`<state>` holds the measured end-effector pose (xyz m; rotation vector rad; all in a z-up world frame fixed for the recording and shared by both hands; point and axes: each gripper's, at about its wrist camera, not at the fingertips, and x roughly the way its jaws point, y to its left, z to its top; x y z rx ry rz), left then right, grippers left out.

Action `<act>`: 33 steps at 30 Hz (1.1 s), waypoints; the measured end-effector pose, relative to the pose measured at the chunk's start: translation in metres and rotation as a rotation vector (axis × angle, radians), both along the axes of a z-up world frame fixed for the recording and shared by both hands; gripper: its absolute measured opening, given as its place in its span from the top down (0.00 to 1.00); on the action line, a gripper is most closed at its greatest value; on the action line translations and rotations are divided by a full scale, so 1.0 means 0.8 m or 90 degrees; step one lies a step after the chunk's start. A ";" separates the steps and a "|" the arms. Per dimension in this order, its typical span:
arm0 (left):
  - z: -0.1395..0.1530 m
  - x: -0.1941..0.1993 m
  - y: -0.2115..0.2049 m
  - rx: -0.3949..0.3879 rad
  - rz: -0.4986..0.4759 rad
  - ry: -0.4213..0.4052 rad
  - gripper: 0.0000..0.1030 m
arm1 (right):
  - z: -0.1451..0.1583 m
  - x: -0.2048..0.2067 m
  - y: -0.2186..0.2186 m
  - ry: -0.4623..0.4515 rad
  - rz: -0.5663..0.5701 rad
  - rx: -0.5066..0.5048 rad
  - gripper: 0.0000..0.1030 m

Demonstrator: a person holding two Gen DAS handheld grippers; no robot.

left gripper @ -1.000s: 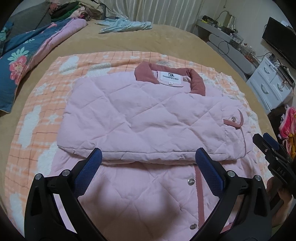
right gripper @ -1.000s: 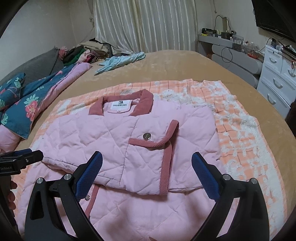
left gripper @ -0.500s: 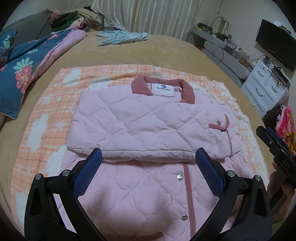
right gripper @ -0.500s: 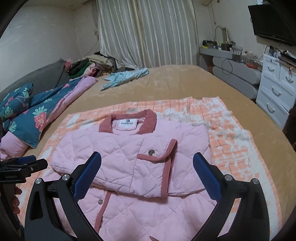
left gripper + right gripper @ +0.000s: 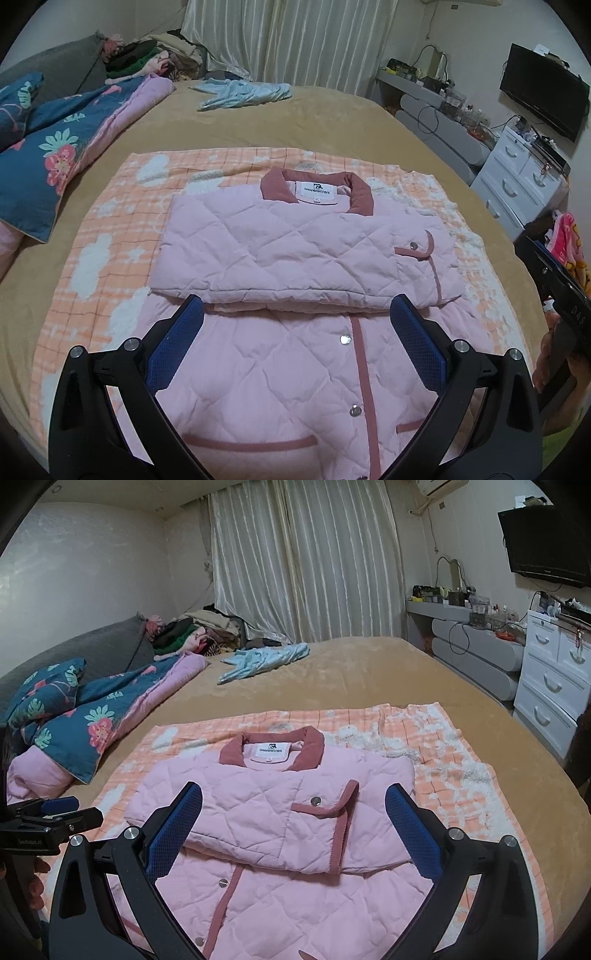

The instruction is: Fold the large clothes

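Both sets of jaws are spread wide with nothing between the blue pads, so my left gripper (image 5: pixel 295 347) and right gripper (image 5: pixel 293 834) are just hanging above the near half of the jacket. Going left to right: a floral quilt (image 5: pixel 55 147) is bunched along the left side of the bed (image 5: pixel 332 122), with a pile of clothes (image 5: pixel 192 631) behind it by the curtain. Next comes the orange checked blanket (image 5: pixel 103 240), spread flat on the bed. On it lies the pink quilted jacket (image 5: pixel 295 254), sleeves folded across the chest, collar at the far end and the snap placket running toward me. A light blue garment (image 5: pixel 243 94) lies well beyond it. At far right stands a white drawer unit (image 5: pixel 550 679), with a TV (image 5: pixel 543 99) on the wall.
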<state>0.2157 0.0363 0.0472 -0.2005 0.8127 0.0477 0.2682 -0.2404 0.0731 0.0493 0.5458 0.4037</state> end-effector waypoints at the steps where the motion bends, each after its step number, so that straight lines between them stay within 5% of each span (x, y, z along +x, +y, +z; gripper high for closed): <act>1: 0.001 -0.004 0.000 -0.001 0.000 -0.002 0.08 | 0.001 -0.003 0.000 -0.002 0.000 0.000 0.04; 33: 0.018 -0.125 0.019 0.023 0.006 -0.043 0.08 | 0.018 -0.128 -0.017 -0.005 -0.016 -0.035 0.04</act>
